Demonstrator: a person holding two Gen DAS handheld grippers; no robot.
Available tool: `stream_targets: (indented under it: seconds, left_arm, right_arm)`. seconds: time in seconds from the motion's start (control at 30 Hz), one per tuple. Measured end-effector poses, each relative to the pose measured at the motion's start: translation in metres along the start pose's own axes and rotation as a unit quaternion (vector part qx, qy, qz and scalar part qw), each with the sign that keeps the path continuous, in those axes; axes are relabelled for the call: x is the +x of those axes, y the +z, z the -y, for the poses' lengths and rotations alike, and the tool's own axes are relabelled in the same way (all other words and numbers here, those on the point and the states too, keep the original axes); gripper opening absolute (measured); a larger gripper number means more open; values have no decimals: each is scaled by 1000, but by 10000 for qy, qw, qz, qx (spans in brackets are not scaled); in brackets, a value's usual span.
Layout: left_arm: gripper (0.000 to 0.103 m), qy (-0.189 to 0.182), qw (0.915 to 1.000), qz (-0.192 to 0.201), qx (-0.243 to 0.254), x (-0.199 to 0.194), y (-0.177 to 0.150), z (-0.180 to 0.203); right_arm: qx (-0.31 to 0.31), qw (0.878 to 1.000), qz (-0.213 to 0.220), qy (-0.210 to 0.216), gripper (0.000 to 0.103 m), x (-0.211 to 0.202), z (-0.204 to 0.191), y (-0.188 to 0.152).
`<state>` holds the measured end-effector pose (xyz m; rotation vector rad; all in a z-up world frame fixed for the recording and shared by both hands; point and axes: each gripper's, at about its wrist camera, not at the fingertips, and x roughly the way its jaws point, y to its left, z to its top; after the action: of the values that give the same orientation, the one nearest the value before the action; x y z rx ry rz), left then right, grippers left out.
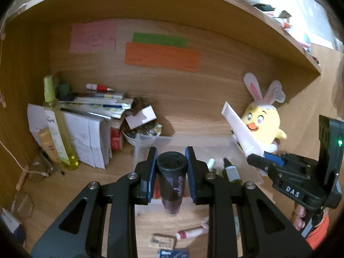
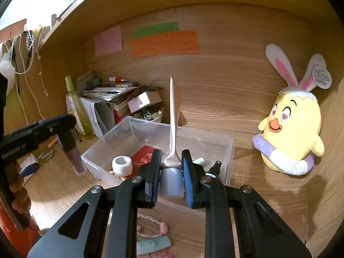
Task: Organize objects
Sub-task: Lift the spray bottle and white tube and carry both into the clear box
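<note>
My left gripper (image 1: 171, 157) is shut on a dark tube with a black cap (image 1: 172, 178), held above the near side of the clear plastic bin (image 1: 163, 144). That same tube (image 2: 73, 152) hangs from the left gripper (image 2: 64, 137) in the right wrist view. My right gripper (image 2: 171, 161) is shut on a flattened pinkish tube with a grey cap (image 2: 174, 116), crimped end up, over the clear bin (image 2: 228, 148). In the left wrist view the pinkish tube (image 1: 240, 131) juts up from the right gripper (image 1: 258, 161).
The bin holds a white tape roll (image 2: 122, 165), a red packet (image 2: 143, 157) and a small spray bottle (image 2: 215, 168). A yellow plush chick (image 2: 292, 129) leans at the right. Books (image 2: 107, 94), a green spray bottle (image 2: 78, 109) and a bowl of trinkets (image 2: 150, 115) crowd the back left.
</note>
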<state>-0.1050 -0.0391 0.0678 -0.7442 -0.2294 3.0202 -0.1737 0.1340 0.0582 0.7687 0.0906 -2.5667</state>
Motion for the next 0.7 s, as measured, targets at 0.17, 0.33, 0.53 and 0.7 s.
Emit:
stream_targets:
  seconds: [0.17, 0.33, 0.53, 0.7]
  left_arm:
    - [25, 186, 9998, -44, 45, 15, 6, -7]
    - [26, 336, 9992, -207, 19, 35, 4, -14]
    - [25, 412, 9984, -393, -4, 57, -2, -21]
    - [25, 377, 9974, -607, -50, 72, -9, -26]
  right_arm:
    - [-22, 9999, -161, 8, 18, 18, 0, -2]
    - [-55, 9992, -392, 19, 18, 38, -2, -7]
    - [-31, 9978, -666, -32, 18, 60, 1, -13]
    - [-7, 9964, -842, -92, 18, 70, 3, -17]
